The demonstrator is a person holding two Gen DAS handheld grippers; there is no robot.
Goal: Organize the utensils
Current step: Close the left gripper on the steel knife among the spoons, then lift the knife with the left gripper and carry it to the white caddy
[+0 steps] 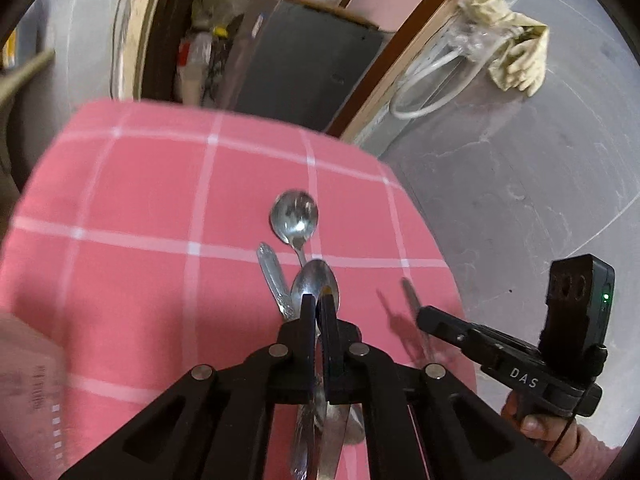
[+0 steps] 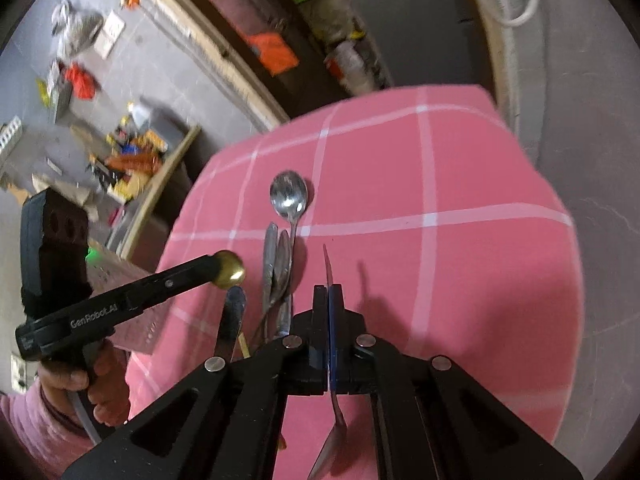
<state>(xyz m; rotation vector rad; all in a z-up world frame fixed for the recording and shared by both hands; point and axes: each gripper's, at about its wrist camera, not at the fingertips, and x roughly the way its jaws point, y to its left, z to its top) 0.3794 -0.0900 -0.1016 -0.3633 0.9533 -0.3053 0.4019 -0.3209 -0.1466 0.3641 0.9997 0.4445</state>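
Left gripper, lower centre of left view: fingers being pinched on brass-bowled spoon. Right gripper, lower centre of right view: fingers being pressed onto thin utensil handle. Steel spoon and remaining cutlery being left lying mid-frame on pink checked cloth.

The shiny, smooth polished-metal spoon lies on a matt pink cloth with white check lines; right of it, rough grey concrete floor.
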